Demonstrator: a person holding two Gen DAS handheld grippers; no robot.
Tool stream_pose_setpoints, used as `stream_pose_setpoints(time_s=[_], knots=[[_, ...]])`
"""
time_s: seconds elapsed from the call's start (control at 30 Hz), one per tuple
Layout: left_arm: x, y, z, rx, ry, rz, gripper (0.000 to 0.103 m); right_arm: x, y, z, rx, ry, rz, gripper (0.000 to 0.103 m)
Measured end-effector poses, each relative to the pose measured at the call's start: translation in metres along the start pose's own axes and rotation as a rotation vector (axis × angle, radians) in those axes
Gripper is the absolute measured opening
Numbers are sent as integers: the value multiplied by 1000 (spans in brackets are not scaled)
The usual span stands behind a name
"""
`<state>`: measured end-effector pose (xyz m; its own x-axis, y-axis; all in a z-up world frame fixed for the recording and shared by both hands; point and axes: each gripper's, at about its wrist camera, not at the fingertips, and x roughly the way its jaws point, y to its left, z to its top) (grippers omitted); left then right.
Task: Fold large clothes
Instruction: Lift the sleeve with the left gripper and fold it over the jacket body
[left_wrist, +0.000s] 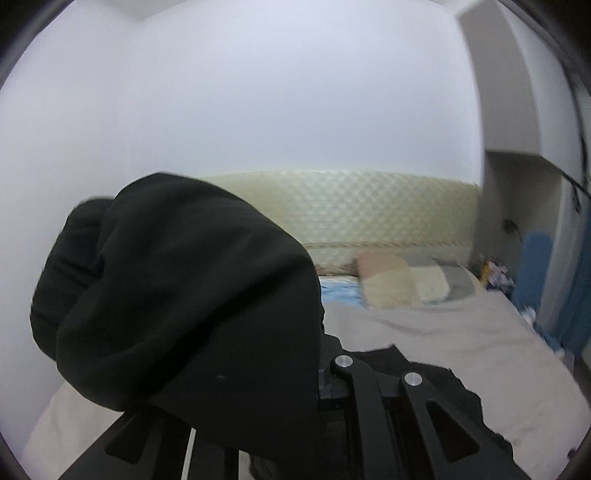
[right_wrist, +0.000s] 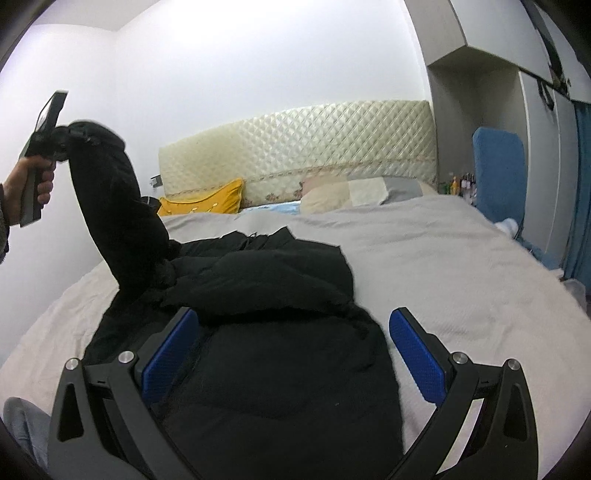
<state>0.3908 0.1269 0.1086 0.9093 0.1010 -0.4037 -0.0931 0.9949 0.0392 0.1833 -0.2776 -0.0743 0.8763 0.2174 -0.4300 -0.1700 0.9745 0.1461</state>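
Bed (right_wrist: 461, 258), jacket (right_wrist: 277, 350) between open right claw (right_wrist: 293, 354)

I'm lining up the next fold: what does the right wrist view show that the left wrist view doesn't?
Right wrist only: the open right gripper over the black coat's body, a yellow pillow, and the left gripper lifting the sleeve. Left wrist only: that sleeve bunched close up, hiding the fingertips. Both: the quilted headboard, the patchwork pillow and the grey bedspread.

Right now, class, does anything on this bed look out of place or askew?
Yes. The black jacket lies bunched and crooked on the grey bedspread, not flat. One sleeve is pulled up high by the left gripper, draping over it. The right gripper hovers open.
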Motion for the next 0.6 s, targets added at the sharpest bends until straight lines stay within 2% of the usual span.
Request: stream_pose_setpoints(time_s=[0.17, 0.33, 0.43, 0.6], knots=[[13, -76, -10, 75, 40, -113, 14, -2, -17, 1, 54, 2, -5, 103], [30, -145, -33, 126, 76, -228, 14, -4, -24, 2, 81, -17, 7, 103], [44, -189, -56, 180, 105, -273, 14, -2, -32, 0, 98, -17, 11, 103], [80, -248, -107, 205, 185, -346, 14, 12, -51, -6, 167, 18, 9, 103]])
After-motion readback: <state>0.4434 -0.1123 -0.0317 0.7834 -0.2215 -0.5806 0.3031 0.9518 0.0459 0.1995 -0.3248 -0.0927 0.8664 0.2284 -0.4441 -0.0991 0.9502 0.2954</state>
